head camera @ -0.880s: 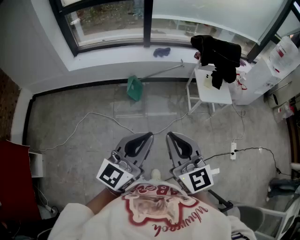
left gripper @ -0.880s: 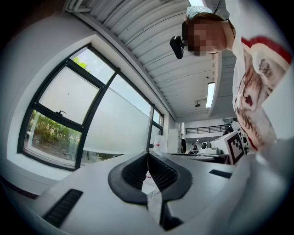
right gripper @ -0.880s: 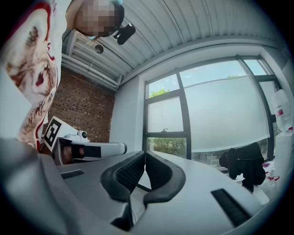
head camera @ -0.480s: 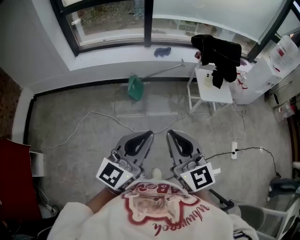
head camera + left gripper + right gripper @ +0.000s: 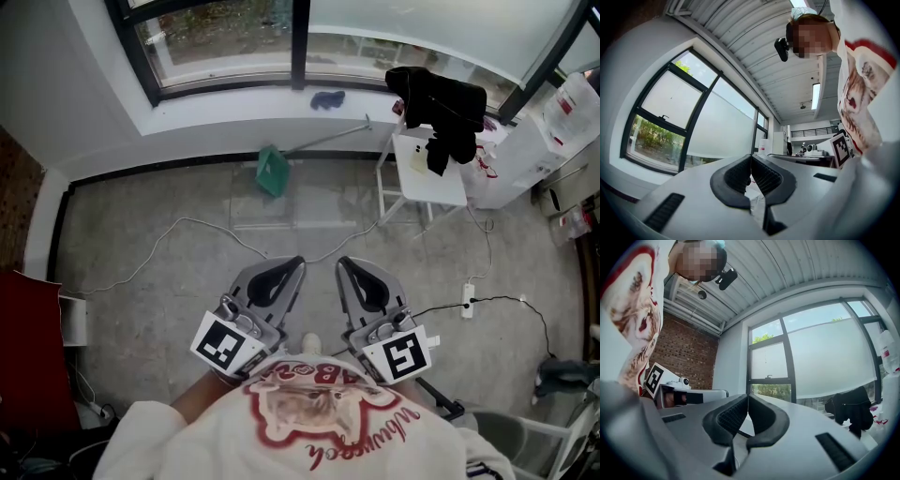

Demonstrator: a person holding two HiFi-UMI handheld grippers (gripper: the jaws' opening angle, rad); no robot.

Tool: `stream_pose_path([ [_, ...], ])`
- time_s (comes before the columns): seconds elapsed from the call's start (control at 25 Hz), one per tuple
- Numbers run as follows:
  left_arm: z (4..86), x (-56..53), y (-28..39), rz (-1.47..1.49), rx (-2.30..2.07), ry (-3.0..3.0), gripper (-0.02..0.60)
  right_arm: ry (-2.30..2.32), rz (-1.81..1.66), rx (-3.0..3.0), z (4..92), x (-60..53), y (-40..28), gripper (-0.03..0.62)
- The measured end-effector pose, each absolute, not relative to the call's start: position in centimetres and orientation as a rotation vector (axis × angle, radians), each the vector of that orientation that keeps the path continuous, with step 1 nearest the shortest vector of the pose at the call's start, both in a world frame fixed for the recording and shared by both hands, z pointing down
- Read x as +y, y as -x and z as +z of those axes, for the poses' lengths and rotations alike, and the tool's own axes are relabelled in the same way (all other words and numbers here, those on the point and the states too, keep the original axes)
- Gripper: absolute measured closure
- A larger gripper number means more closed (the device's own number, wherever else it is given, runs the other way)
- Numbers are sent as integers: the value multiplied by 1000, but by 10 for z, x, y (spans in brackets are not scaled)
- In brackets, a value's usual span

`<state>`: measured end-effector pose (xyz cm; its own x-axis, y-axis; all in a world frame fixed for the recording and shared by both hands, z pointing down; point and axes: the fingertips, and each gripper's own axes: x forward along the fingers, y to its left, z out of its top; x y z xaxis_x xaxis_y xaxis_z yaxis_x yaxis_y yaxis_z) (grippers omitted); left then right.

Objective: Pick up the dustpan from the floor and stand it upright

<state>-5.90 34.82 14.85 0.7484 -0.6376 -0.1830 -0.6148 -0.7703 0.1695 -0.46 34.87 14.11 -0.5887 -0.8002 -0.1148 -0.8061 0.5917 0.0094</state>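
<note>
Your jaws are pressed together on both grippers, with nothing between them.

From the head view, your left gripper (image 5: 277,281) and right gripper (image 5: 364,284) sit side by side at lower centre, close to your body and just apart from each other. The green dustpan (image 5: 273,171) is well away from them, at upper centre of the frame, on the grey floor (image 5: 169,281) right at the foot of the wall below the window (image 5: 225,37). Its long handle (image 5: 328,138) slants toward the upper right and ends near the white stool (image 5: 429,178), which has a black garment (image 5: 441,98) draped over it. A blue cloth (image 5: 327,98) lies on the sill above the handle. A thin white cable (image 5: 187,227) curls across the floor between you and the dustpan.

Through the left gripper view, your left gripper's tips meet at centre bottom, with the window filling the left half.

Through the right gripper view, your right gripper's tips also meet, the window stands behind them, and the black garment shows at lower right.
</note>
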Motion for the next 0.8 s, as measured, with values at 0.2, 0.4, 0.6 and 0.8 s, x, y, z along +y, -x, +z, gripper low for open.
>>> stream_pose_path([
  [0.2, 149, 342, 43, -354, -1046, -2836, 560, 1375, 74, 2700, 143, 344, -18, 568],
  [0.4, 152, 335, 26, -344, -1088, -2849, 560, 1372, 69, 2691, 144, 338, -43, 568],
  [0.6, 157, 331, 13, -374, -1147, -2820, 560, 1333, 51, 2717, 153, 335, -59, 568],
  [0.8, 162, 308, 9, -353, -1175, -2807, 561, 1322, 51, 2713, 155, 310, -71, 568],
])
